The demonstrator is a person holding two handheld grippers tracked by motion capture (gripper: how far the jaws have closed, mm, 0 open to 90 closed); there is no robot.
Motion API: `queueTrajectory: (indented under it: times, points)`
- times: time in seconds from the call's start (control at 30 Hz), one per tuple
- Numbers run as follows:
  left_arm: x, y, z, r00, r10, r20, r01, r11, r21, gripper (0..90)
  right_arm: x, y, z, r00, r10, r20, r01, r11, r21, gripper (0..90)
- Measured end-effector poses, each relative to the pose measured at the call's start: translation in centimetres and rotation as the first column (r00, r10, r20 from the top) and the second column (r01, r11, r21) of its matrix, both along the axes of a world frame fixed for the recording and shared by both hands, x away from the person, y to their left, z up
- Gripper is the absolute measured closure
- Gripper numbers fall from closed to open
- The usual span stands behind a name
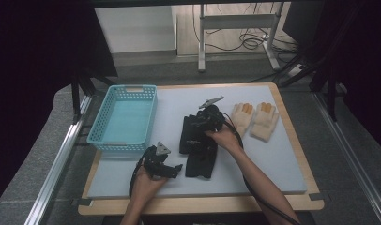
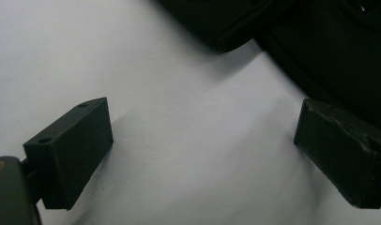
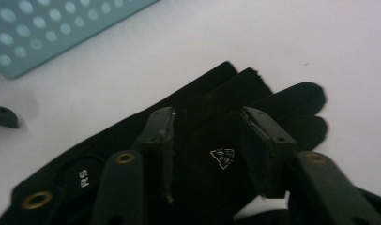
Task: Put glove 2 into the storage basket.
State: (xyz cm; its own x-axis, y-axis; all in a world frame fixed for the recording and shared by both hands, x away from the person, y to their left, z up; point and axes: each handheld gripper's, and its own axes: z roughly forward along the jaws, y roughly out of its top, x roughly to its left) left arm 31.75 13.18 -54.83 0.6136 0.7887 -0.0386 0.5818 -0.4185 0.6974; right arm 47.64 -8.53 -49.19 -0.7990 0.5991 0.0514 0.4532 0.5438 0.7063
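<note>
Two black gloves lie on the white mat, one (image 1: 191, 136) further back and one (image 1: 201, 161) nearer the front. My right gripper (image 1: 198, 123) points down over the far black glove (image 3: 282, 101). Its jaws (image 3: 212, 140) stand part open above the glove's back, near a small white logo, and the pads do not press on it. My left gripper (image 1: 172, 169) rests low on the mat at the front left, just left of the near black glove (image 2: 329, 51). Its jaws (image 2: 202, 150) are wide open with only bare mat between them.
A light blue perforated basket (image 1: 97, 123) stands empty at the left of the mat; its wall (image 3: 48, 33) shows in the right gripper view. A pair of cream and orange gloves (image 1: 254, 119) lies at the right. The white mat (image 1: 273, 164) covers a wooden board.
</note>
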Motion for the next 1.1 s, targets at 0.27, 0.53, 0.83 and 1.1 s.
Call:
queueTrajectory:
  times: [0.27, 0.53, 0.83, 1.1]
  points:
    - [0.0, 0.0, 0.0, 1.0000, 0.002, 0.000, -0.002, 1.0000, -0.002, 5.2, 0.2, 2.0, -3.2, 0.9997, 0.019, 0.012, -0.018, 0.9958, -0.090, 51.2]
    - [0.0, -0.1, 0.0, 1.0000, 0.005, 0.001, -0.005, 1.0000, -0.005, 5.2, 0.1, 1.4, -3.3, 0.9999, -0.005, -0.010, 0.005, 0.9997, -0.025, 84.1]
    - [0.0, -0.1, 0.0, 1.0000, 0.005, 0.001, -0.005, 1.0000, -0.007, 5.2, -0.7, 0.7, -1.1, 0.9998, -0.019, -0.008, 0.019, 0.9995, 0.024, 86.7]
    - [0.0, 0.0, 0.0, 1.0000, 0.003, 0.002, -0.003, 1.0000, -0.005, 5.2, -3.9, -0.5, 3.4, 0.9988, -0.008, 0.049, 0.006, 0.9986, 0.053, 86.7]
